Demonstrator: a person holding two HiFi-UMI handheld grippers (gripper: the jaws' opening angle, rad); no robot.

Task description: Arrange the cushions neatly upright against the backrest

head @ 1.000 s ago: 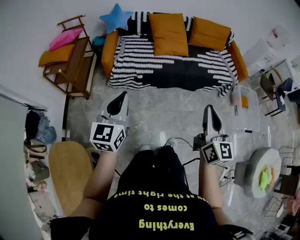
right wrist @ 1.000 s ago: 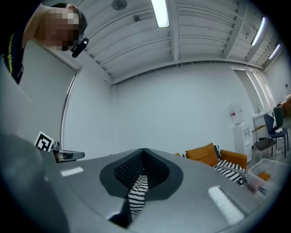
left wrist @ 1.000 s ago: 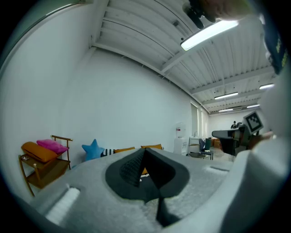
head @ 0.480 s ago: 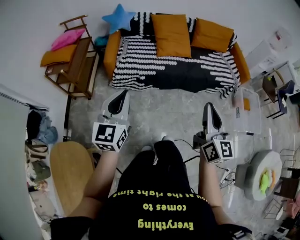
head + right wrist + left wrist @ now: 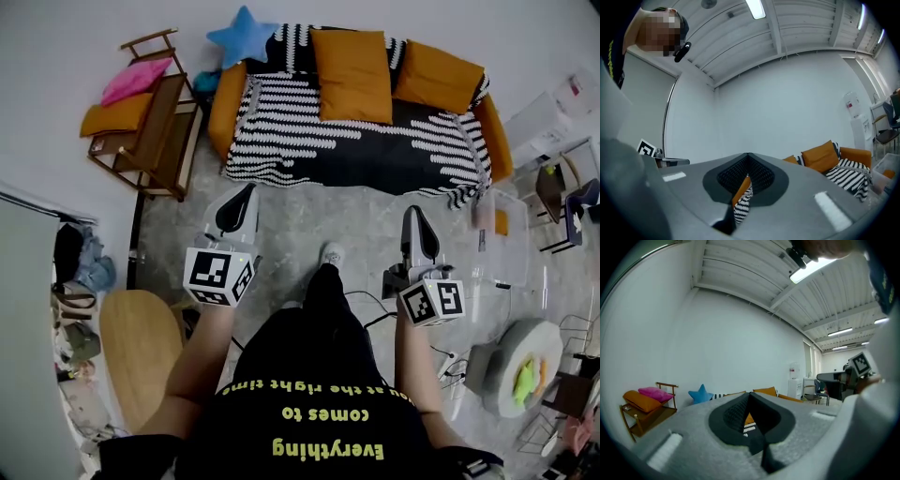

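An orange sofa with a black-and-white striped throw (image 5: pixel 356 141) stands against the far wall. Two orange cushions lean on its backrest, one in the middle (image 5: pixel 352 64) and one at the right (image 5: pixel 439 77). A blue star cushion (image 5: pixel 242 36) rests on the sofa's left arm. My left gripper (image 5: pixel 246 195) and right gripper (image 5: pixel 410 217) are held above the floor well short of the sofa, both shut and empty. The sofa's orange cushion (image 5: pixel 820 155) shows in the right gripper view, and the star cushion (image 5: pixel 700 394) in the left gripper view.
A wooden chair (image 5: pixel 150 122) at the left carries a pink cushion (image 5: pixel 134 80) and an orange cushion (image 5: pixel 108 117). A round wooden table (image 5: pixel 141 347) stands at my near left. A clear box (image 5: pixel 502 239) and a grey round stool (image 5: pixel 511 361) stand at the right. Cables lie on the floor by my foot.
The person has stepped toward the sofa, which now sits lower and larger in the head view. Both grippers have moved forward with the body and stay shut.
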